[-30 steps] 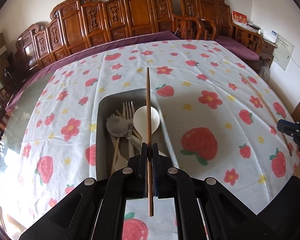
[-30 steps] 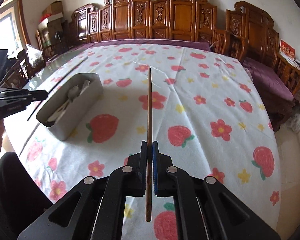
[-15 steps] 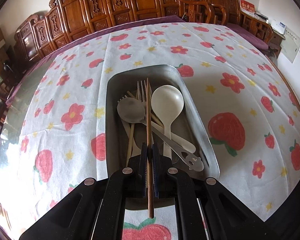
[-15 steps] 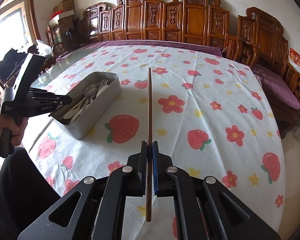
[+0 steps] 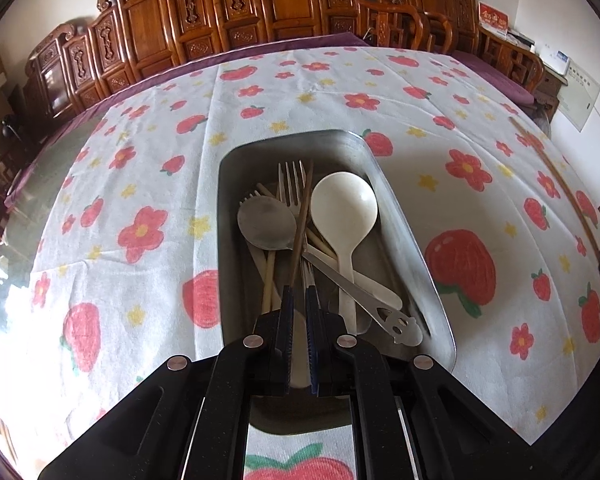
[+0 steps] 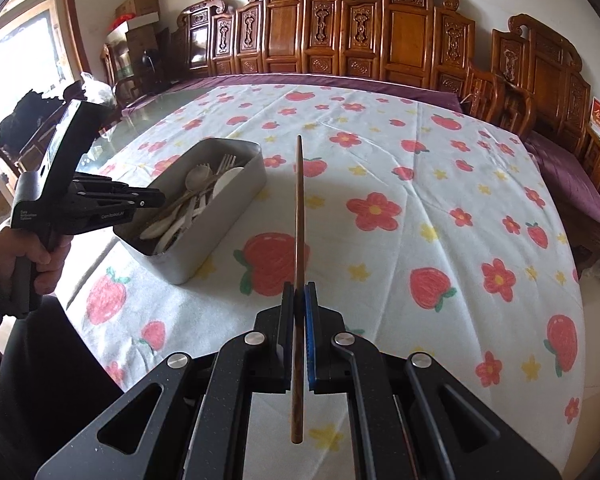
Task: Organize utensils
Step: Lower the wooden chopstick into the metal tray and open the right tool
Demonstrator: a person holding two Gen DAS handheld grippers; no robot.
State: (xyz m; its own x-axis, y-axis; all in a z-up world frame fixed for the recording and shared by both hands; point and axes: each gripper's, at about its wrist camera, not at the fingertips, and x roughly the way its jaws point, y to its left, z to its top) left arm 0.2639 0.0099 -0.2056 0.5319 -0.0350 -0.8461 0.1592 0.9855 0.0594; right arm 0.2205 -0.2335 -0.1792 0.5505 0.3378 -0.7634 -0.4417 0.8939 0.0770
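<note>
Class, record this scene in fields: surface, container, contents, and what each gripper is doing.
surface: strawberry tablecloth
container: metal tray, on the cloth
contents: white spoon, metal spoon, fork, brown chopstick, pale chopsticks
left gripper: over the tray, fingers almost together, nothing seen gripped
right gripper: shut on second chopstick, above bare cloth beside the tray

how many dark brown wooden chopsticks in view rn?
2. One dark brown chopstick lies in the grey metal tray among other cutlery; the other dark brown chopstick is clamped in the right gripper. More may be hidden underneath.
</note>
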